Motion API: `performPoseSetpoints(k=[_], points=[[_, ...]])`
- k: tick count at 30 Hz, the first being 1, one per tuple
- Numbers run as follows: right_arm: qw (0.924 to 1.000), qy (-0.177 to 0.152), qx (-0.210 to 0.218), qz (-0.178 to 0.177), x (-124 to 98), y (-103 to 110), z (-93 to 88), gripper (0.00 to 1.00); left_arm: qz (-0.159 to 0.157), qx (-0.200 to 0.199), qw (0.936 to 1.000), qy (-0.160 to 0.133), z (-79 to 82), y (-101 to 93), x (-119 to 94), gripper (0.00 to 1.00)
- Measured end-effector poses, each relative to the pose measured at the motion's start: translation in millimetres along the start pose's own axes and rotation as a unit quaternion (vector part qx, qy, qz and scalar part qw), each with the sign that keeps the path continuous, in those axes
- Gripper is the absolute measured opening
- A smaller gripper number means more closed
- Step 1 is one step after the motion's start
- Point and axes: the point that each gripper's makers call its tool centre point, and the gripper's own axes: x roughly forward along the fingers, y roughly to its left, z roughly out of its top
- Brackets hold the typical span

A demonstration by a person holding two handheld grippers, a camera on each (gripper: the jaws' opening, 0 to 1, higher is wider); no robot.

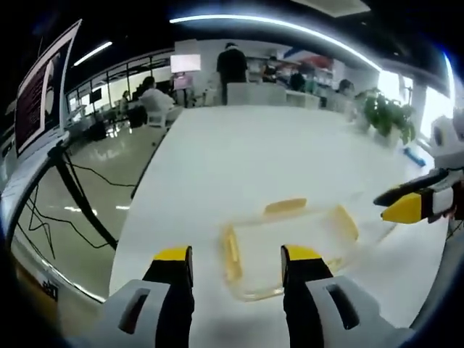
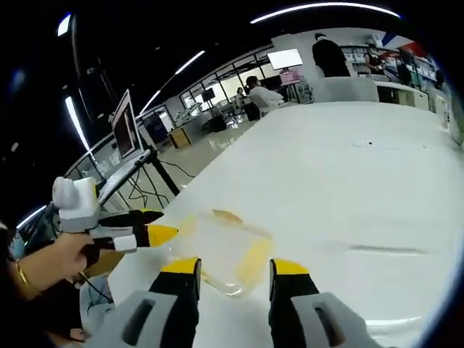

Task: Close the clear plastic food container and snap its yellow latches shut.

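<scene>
White tabletop [image 1: 239, 159] runs long and bare away from me, with an office of desks and seated people behind it; I have both tools low over its near end. My left gripper [image 1: 236, 262] has its jaws spread wide with nothing between them, their yellow tips framing the near-left part of the clear plastic food container [image 1: 290, 246]; my right gripper [image 2: 234, 275] is likewise wide and empty, its tips just short of the container's near corner. Flat on the table between the two tools lies the container, lid apparently down already; I read the yellow latches [image 1: 232, 254] along its edges as not yet pressed home, though the plastic is too faint to be sure. Coming at it from opposite sides makes sense to me; one tool can brace while the other presses a latch down.
</scene>
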Motion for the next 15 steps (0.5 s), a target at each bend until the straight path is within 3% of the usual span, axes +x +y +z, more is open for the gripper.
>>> performPoseSetpoints(k=[15], points=[[0.9993, 0.014, -0.026, -0.021, 29, -10, -10.2, 0.25, 0.02, -0.013, 0.9995, 0.02, -13.3, 10.8, 18, 0.31]])
